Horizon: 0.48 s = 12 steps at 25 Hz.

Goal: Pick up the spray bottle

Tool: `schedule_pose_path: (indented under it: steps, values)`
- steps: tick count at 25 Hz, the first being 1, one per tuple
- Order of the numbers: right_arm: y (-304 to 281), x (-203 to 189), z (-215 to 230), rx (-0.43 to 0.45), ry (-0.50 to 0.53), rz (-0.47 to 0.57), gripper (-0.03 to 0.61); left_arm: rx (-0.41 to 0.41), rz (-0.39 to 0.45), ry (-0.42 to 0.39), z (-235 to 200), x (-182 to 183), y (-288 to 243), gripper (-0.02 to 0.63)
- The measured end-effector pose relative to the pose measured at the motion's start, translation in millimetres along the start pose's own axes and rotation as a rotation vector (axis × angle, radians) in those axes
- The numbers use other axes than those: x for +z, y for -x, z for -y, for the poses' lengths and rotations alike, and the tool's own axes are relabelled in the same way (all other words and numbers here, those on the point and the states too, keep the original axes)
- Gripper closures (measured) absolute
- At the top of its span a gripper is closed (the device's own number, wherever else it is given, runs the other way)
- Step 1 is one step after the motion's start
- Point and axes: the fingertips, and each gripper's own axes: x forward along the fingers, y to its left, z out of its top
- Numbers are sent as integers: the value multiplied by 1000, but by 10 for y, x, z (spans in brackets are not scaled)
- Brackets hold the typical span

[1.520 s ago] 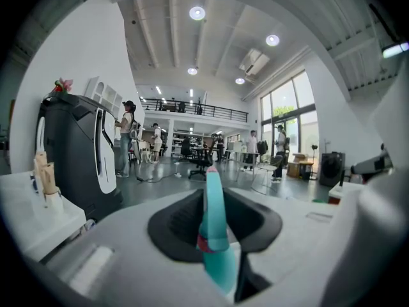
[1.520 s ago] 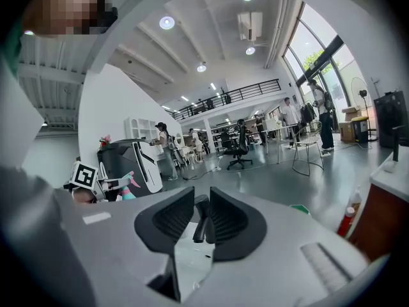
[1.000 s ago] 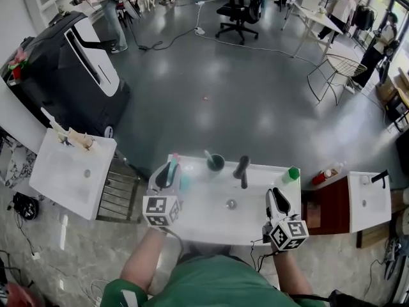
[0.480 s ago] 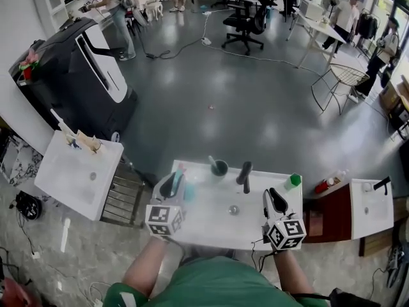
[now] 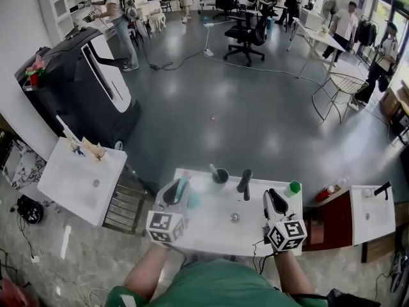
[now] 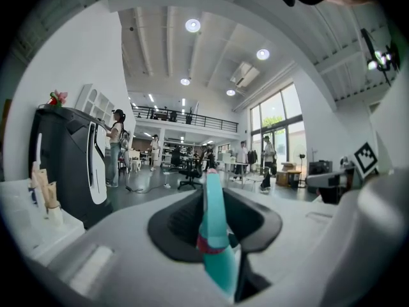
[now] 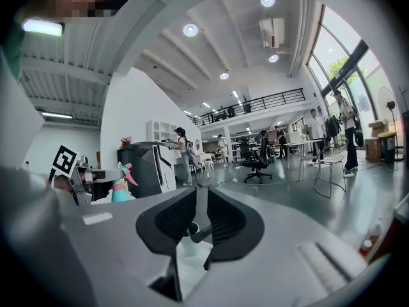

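Note:
The spray bottle is teal with a pink ring at its neck. My left gripper is shut on it and holds it above the left part of the white washbasin. In the left gripper view the bottle's neck stands upright between the two black pads, filling the gap. My right gripper hovers over the basin's right side with its jaws together and nothing in them. In the right gripper view only a thin slit shows between the pads. The held bottle shows at that view's left.
A dark cup with a toothbrush and a black tap stand at the basin's back. A green-capped bottle and a red bottle are at the right. Other white basins flank this one. People and chairs are far behind.
The left gripper has risen a little with the spray bottle still in its jaws. The right gripper has also lifted slightly above the basin.

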Motion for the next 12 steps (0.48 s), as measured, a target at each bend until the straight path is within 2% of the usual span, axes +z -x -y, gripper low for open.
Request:
schedule_pose_path:
  steps: [12]
  values:
    - [35, 95, 34, -18, 7, 21, 528, -41, 92, 5, 211, 432, 142, 525]
